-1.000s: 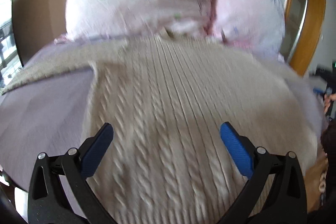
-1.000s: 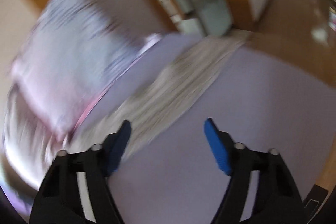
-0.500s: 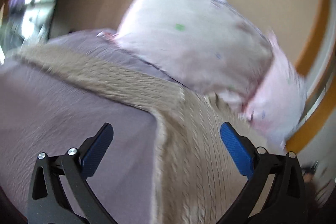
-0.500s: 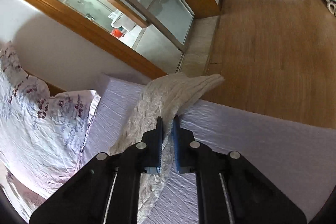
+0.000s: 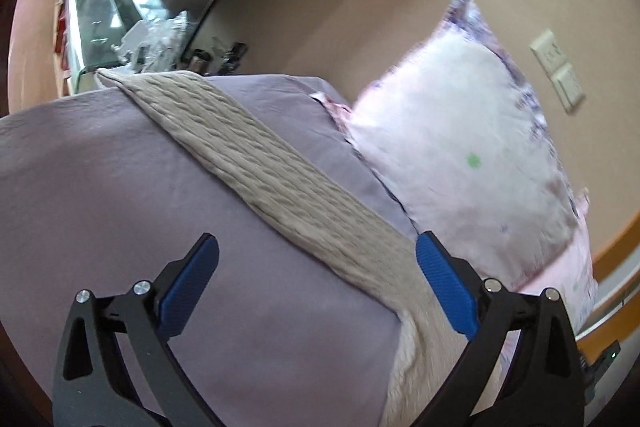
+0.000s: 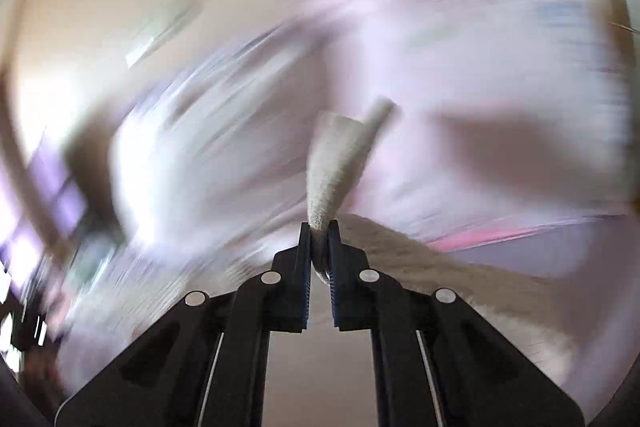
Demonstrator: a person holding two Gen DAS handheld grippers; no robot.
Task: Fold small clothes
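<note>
A beige cable-knit sweater lies on a lilac bed sheet (image 5: 100,187). In the left wrist view its sleeve (image 5: 260,163) stretches diagonally from the far left bed edge toward the lower right. My left gripper (image 5: 316,283) is open and empty, hovering just above the sheet with the sleeve between and beyond its blue pads (image 5: 192,283). My right gripper (image 6: 319,227) is shut on the end of the sweater's other sleeve (image 6: 336,155), which sticks up past the jaws. The right wrist view is badly blurred.
A white floral pillow (image 5: 472,147) leans against the beige wall at the head of the bed, with a pink pillow (image 5: 568,267) beside it. A cluttered glass-topped table (image 5: 120,27) stands beyond the far bed edge. A wall switch (image 5: 558,71) is at right.
My left gripper has swung left from the sweater body to the left sleeve, staying open. My right gripper closed on the right sleeve end and has lifted and swung it toward the pillows.
</note>
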